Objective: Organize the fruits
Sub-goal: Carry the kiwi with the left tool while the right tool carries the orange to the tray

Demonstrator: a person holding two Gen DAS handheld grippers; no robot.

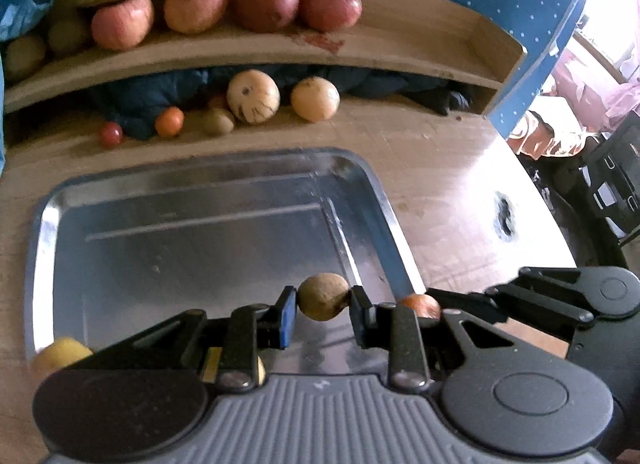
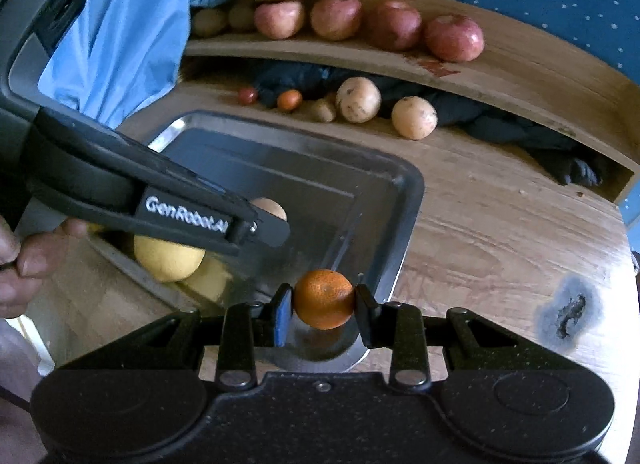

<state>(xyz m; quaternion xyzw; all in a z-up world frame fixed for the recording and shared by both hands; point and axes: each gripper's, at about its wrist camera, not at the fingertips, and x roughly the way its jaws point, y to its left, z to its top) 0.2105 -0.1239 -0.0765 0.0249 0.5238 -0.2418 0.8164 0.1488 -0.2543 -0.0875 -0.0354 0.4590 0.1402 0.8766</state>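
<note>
On the wooden bench (image 2: 500, 224), left tongs (image 1: 323, 302) pinch a kiwi (image 1: 322, 296) above the steel tray (image 1: 192, 200); right tongs (image 2: 323, 306) pinch a mandarin (image 2: 324, 298) at its corner, 4 apples (image 1: 264, 2) shelved behind.

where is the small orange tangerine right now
The small round orange tangerine is clamped in the right gripper, over the near right corner of the shiny metal tray, right of the yellow lemon.

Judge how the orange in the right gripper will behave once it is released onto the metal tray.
The orange is round, so it will probably roll on the tray's smooth, shiny floor until the raised rim stops it. Pinched in the right gripper without visible denting, it seems fairly firm.
</note>
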